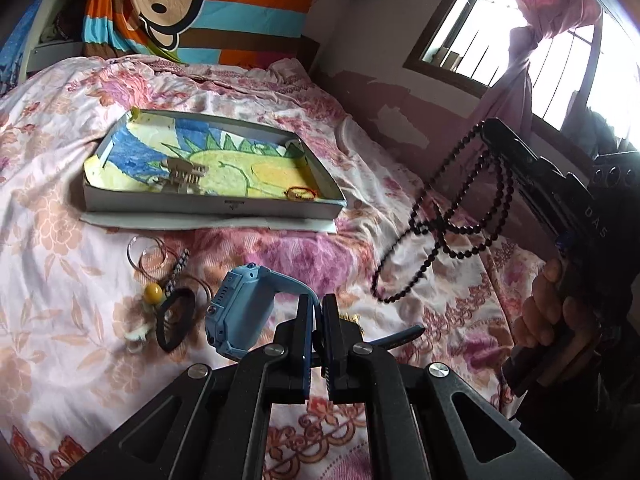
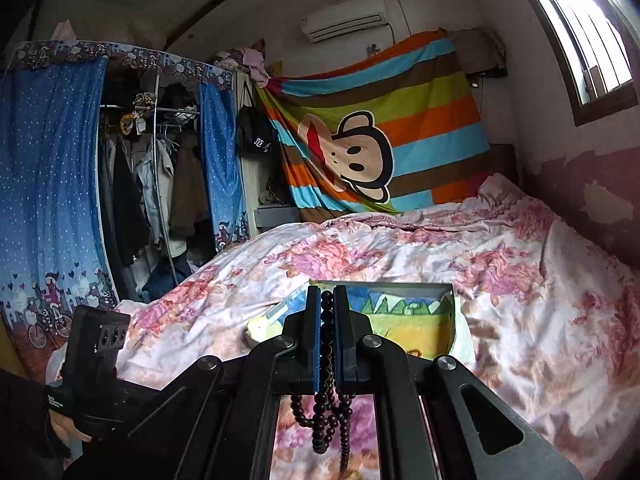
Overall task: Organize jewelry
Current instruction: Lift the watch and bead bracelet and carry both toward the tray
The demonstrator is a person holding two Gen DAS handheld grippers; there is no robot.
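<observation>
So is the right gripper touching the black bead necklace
Touching. The right wrist view shows the right gripper with its jaws closed on the bead necklace, beads pinched between the pads and loops hanging below. The left wrist view shows the strands dangling from it.

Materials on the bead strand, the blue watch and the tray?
Bead strand: small dark round beads, dull sheen, likely wood or stone; pinched in the right gripper.
Blue watch: smooth matte moulded body, looks plastic with a rubbery strap; strap in the left gripper.
Tray: thin white folded walls, looks like cardboard, with a crayon drawing lining it.
</observation>
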